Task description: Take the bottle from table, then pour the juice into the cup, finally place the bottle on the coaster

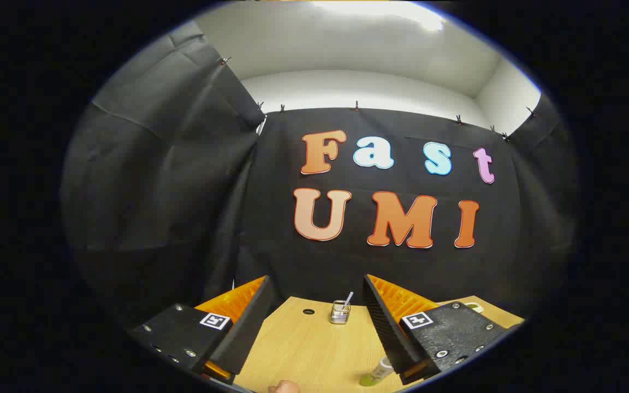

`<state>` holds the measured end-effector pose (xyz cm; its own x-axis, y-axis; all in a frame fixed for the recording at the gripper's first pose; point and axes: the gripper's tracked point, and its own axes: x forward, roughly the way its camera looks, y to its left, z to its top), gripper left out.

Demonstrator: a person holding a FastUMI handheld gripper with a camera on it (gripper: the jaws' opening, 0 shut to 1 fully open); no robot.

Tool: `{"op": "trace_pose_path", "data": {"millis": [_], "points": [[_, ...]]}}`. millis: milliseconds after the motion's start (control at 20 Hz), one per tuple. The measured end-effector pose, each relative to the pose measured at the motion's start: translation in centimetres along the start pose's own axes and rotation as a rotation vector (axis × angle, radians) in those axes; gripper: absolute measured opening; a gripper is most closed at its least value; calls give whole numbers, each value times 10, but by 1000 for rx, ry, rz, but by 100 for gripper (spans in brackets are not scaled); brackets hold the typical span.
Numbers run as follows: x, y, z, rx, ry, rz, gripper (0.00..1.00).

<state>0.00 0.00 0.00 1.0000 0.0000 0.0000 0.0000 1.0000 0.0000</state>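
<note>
Black cloth (172,180) hung around the booth as its walls, pinned along the top with small clips, and a white wall and ceiling (358,60) showed above it. Below the cloth lay the light wooden bench (303,349), with a small dark round hole (308,311) in its surface toward the far edge.

The hand-held gripper (314,311) was raised over the bench with its fingers spread wide apart and nothing between them; each finger's base carried a small square black-and-white marker. One ribbed finger (249,322) stood on the left and the other on the right, neither touching any object.

Beyond the fingers, in the gap between them and closer to the right one, a small clear glass cup (340,313) stood upright on the bench near the far edge, with a thin straw-like stick leaning out of it. The bottle (378,371) lay on its side on the bench just beside the base of the right finger, its light cap toward the finger and its greenish body pointing away. A rounded bit of what looked like a finger (283,387) showed at the near edge of the bench.
</note>
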Motion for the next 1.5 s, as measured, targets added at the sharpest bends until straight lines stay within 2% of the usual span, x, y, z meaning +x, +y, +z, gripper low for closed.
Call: {"op": "trace_pose_path", "data": {"millis": [150,350,650,750,1150,1400,1500], "points": [[-10,-11,8,42,-15,9,98],[-23,-26,10,74,-29,-24,98],[-30,-40,7,21,-81,-97,98],[-26,-40,4,0,-98,-96,98],[-12,-35,-8,5,-58,-65,98],[-13,-56,-31,-11,9,-153,98],[-13,-64,-42,9,36,-164,98]]}}
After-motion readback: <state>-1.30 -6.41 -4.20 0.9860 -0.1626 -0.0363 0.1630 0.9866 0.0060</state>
